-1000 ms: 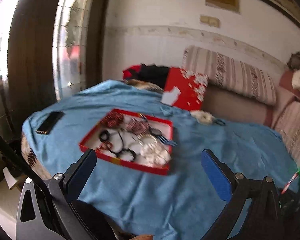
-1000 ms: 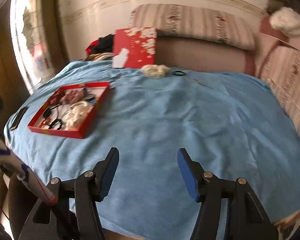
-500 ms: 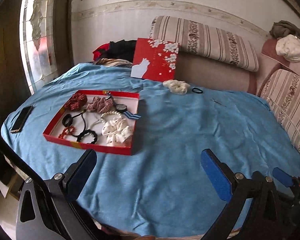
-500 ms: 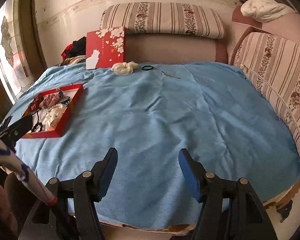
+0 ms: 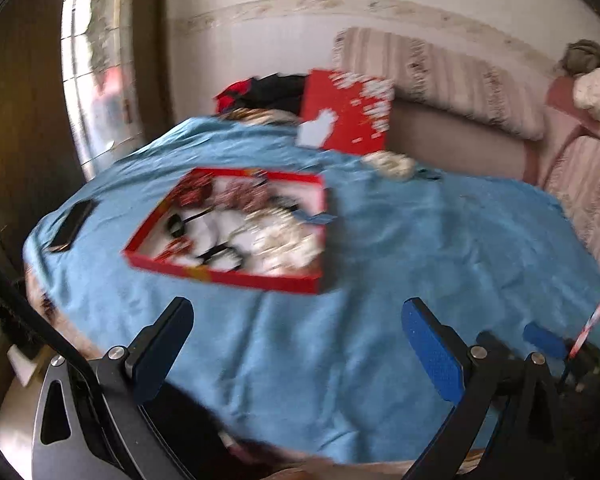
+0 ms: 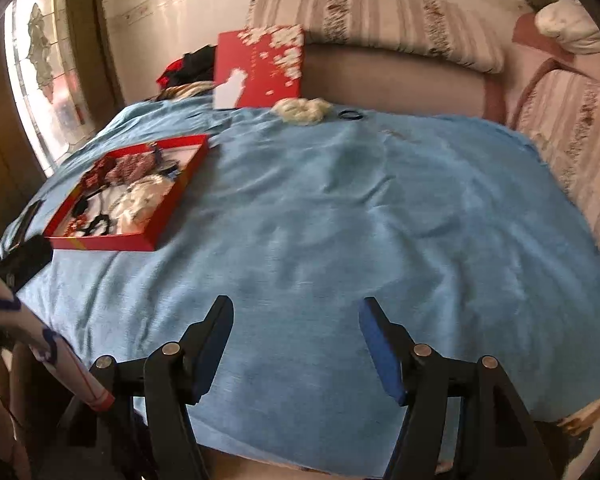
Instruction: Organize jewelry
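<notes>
a round counter covered with a blue cloth (image 6: 340, 216) carries the jewelry. on its left side lies an open red tray (image 6: 172, 196), a shallow box holding a jumble of hair ties and scrunchies: red patterned ones toward the far end, a white scrunchie (image 6: 140, 198) near the middle, black elastic loops (image 6: 96, 222) at the near end. in the left wrist view the same red tray (image 5: 220, 276) is blurred, so single pieces are hard to tell apart there.

at the far edge of the cloth a cream scrunchie (image 6: 302, 110) lies loose, with a small black hair tie (image 6: 350, 114) just beside it on its right. behind them a red lid with white blossoms (image 6: 260, 66) leans upright against a striped cushion (image 6: 380, 16). a dark phone (image 5: 72, 220) lies flat near the left edge of the cloth, well apart from the tray.

the left gripper (image 5: 296, 344) hangs over the near part of the cloth, short of the tray, its fingers wide apart with nothing between them. the right gripper (image 6: 296, 340) is over bare cloth near the front edge, its fingers apart and empty, touching nothing. the loose scrunchie and tie are well beyond both.
</notes>
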